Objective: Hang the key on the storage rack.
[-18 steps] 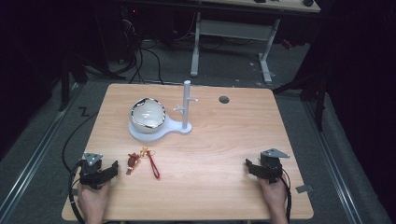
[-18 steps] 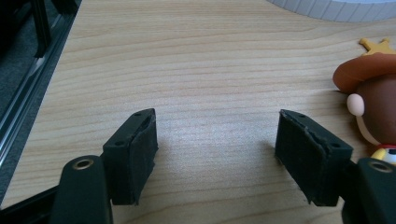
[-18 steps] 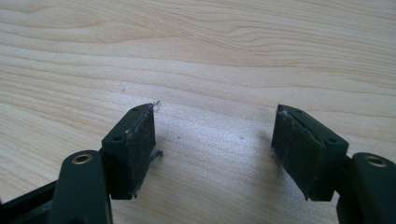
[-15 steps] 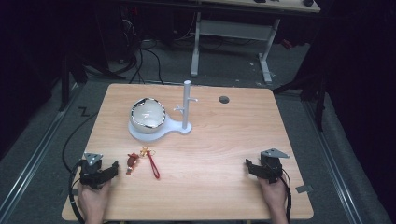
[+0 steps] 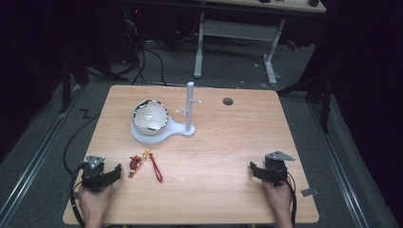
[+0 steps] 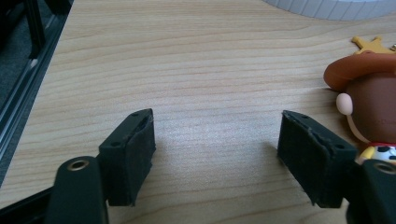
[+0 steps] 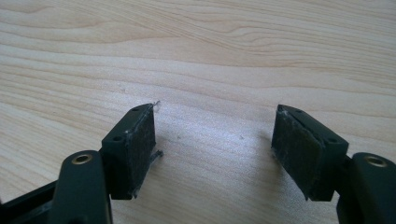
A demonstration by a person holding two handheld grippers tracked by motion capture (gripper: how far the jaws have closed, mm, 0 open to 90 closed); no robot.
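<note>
1. Nothing done as yet, judging by the layout: keychain figure [image 5: 134, 166] lying flat on the table [image 5: 214, 142] near the front edge, red strap [image 5: 156, 171] trailing beside it, untouched by either tool.
2. Left gripper [image 5: 115, 172] resting at about 8 o'clock on the table, jaws spread wide with only bare wood between them; figure [image 6: 369, 107] just outside the right-hand jaw in the left gripper view, close beside it, no grip.
3. Right gripper [image 5: 254, 169] parked at about 4 o'clock, jaws likewise wide apart over bare wood [image 7: 210, 135], holding nothing, well apart from the figure.
4. White stand [image 5: 190, 107] upright toward 12 o'clock of the table's middle, pegs bare; bowl [image 5: 150, 115] seated on the stand's round base at about 11 o'clock.
5. Left to do, most likely: shifting the left gripper across to the figure or strap, closing on it, lifting, carrying toward 12 o'clock and hanging it on a peg or setting it in the bowl. Whole job ahead.
</note>
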